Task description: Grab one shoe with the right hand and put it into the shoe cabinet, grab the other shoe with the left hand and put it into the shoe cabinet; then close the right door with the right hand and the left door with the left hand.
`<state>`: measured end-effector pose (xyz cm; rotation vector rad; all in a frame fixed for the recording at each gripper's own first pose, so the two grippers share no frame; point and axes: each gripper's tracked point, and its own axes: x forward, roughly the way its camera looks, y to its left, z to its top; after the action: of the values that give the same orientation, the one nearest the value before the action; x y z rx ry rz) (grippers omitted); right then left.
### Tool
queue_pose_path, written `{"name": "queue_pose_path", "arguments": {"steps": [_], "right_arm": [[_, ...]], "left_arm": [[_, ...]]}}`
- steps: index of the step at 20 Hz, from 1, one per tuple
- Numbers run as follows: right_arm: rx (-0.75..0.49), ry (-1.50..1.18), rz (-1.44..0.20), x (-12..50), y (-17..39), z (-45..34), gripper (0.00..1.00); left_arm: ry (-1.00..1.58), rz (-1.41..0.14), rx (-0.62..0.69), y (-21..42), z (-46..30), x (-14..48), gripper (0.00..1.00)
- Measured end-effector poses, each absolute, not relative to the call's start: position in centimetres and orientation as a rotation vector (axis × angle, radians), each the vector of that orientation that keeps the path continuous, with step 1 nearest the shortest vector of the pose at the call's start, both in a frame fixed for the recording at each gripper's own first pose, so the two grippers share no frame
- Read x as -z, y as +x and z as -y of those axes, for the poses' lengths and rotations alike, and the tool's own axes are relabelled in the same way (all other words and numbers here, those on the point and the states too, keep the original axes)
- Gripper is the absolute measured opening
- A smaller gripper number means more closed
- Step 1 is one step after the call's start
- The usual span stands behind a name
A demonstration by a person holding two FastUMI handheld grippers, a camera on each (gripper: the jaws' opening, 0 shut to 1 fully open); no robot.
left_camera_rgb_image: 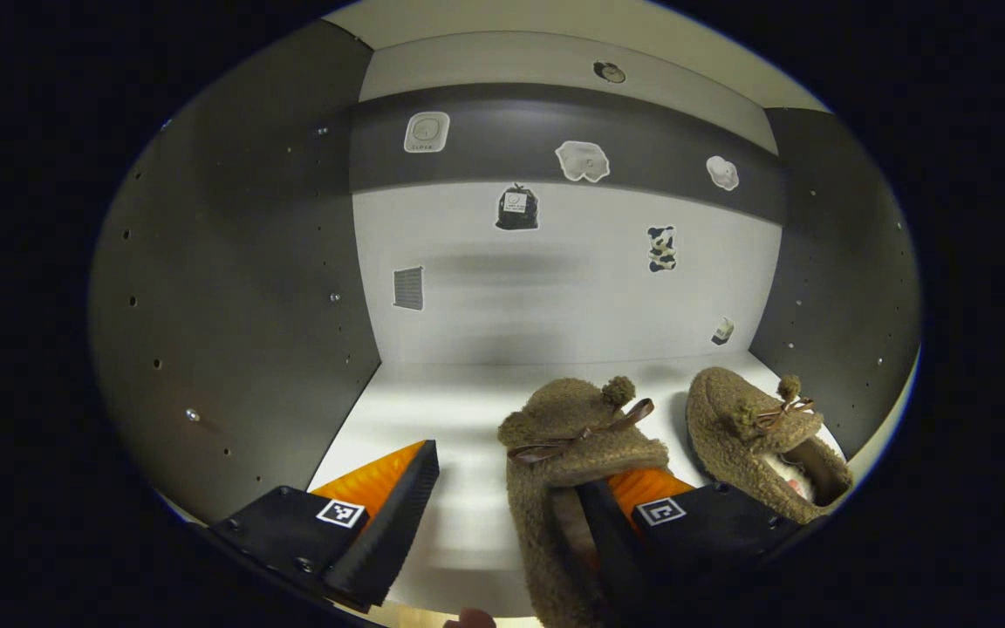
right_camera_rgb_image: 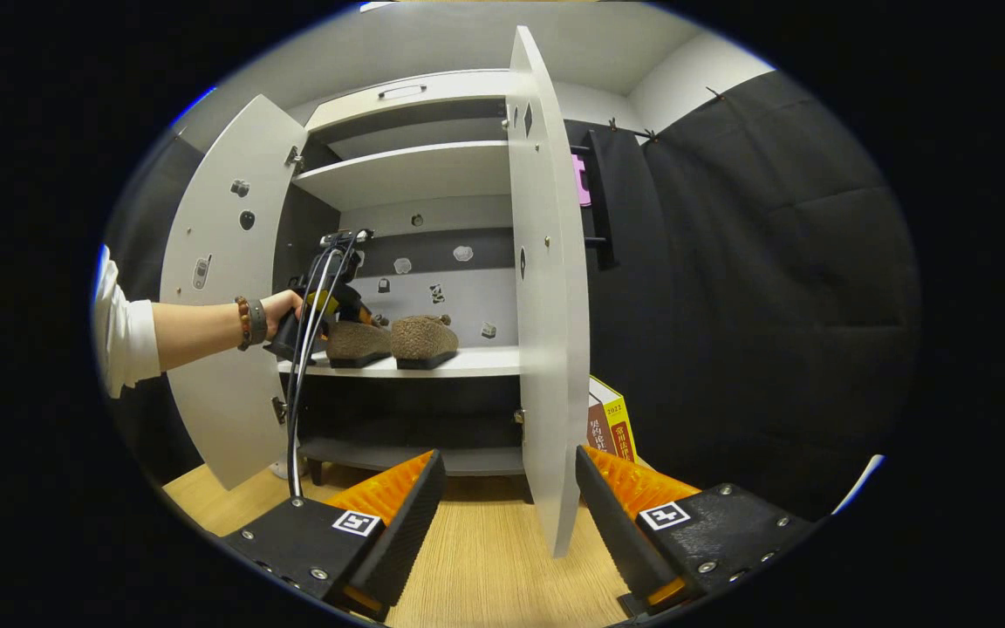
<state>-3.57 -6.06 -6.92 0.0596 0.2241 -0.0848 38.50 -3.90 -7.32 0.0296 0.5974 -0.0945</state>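
Two shoes: on cabinet shelf (right_camera_rgb_image: 476, 360), side by side; nearer shoe (left_camera_rgb_image: 568, 453) just beside left gripper (left_camera_rgb_image: 507, 515), spread, apparently for release. Other shoe (left_camera_rgb_image: 760, 436) alongside. Right gripper (right_camera_rgb_image: 507, 515): spread, straddling right door (right_camera_rgb_image: 546, 349) edge, ready for closing.

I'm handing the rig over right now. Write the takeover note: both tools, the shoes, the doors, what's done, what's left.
Left tool: open inside the cabinet, one finger in the mouth of the left shoe, not clamped on it.
Right tool: open, holding nothing, out in front of the cabinet near the edge of the right door.
Shoes: the left shoe and the right shoe sit side by side on the middle shelf.
Done: both shoes placed.
Left: withdraw the left tool, close the right door with the right tool, then the left door with the left tool. Both doors stand open.
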Motion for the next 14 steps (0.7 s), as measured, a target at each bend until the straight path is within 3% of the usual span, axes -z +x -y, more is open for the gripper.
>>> {"name": "queue_pose_path", "arguments": {"steps": [5,6,8,9,10,11,13,14], "right_arm": [[0.085,0.061,-0.212,6.6,-3.5,6.1,0.92],[0.083,0.062,-0.21,6.5,-3.5,5.9,0.86],[0.077,0.061,-0.202,6.3,-3.5,5.7,0.86],[0.072,0.062,-0.199,6.1,-3.6,5.5,0.92],[0.066,0.063,-0.195,6.0,-3.6,5.3,0.92],[0.06,0.065,-0.191,5.8,-3.5,5.1,0.86],[0.047,0.067,-0.19,5.8,-3.4,4.7,0.87],[0.042,0.067,-0.19,5.7,-3.5,4.6,0.92]], "left_arm": [[0.011,-0.598,0.179,36.2,5.3,5.1,0.97],[0.005,-0.591,0.195,35.6,5.7,4.4,0.97],[-0.015,-0.51,0.219,34.7,6.3,1.4,0.97],[-0.015,-0.47,0.226,33.9,6.4,-0.3,0.97],[-0.012,-0.431,0.234,33.0,6.5,-1.9,0.99],[-0.005,-0.39,0.236,31.9,6.6,-3.5,0.97],[0.019,-0.3,0.226,29.8,6.5,-6.7,0.99],[0.029,-0.258,0.227,28.6,6.6,-8.2,0.99]]}}
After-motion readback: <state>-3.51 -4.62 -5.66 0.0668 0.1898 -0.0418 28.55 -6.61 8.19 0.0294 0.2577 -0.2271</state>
